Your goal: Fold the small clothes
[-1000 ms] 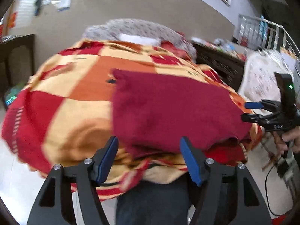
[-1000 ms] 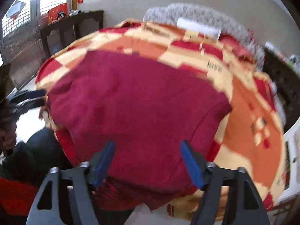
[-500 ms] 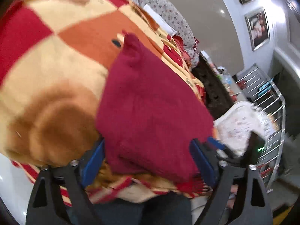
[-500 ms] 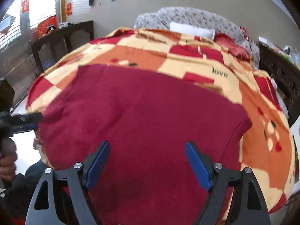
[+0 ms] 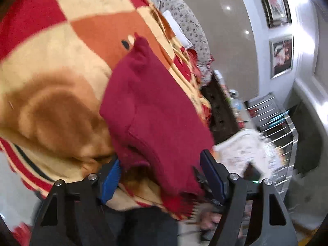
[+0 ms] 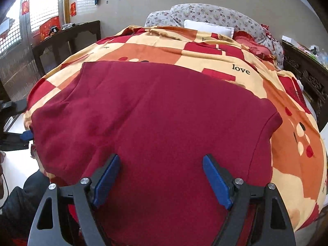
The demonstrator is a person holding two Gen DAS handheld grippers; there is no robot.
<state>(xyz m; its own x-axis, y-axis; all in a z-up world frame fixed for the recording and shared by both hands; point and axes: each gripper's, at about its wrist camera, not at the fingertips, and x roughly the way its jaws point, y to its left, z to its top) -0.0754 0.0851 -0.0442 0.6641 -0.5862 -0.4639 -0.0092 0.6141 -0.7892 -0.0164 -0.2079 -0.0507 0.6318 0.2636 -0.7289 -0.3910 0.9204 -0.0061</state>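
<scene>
A dark red knit garment (image 6: 155, 121) lies spread flat on the checked red, orange and cream blanket (image 6: 225, 59) of a bed. My right gripper (image 6: 162, 176) is open, with its blue pads just above the garment's near edge, holding nothing. In the left wrist view the same garment (image 5: 151, 110) lies at the blanket's edge (image 5: 53, 110). My left gripper (image 5: 160, 176) is open, its jaws on either side of the garment's near hem corner, which sits between them. The left gripper also shows at the far left of the right wrist view (image 6: 22, 137).
A floral headboard (image 6: 221, 16) and a white pillow (image 6: 207, 27) are at the bed's far end. A dark wooden table (image 6: 67, 34) stands to the left, dark carved furniture (image 6: 307, 75) to the right. A metal railing (image 5: 274, 119) and white cloth (image 5: 242, 151) are beyond the bed.
Both grippers moved in closer over the garment. The left view rolled and swung toward the garment's near corner. The right gripper advanced onto the near edge. Both stayed open.
</scene>
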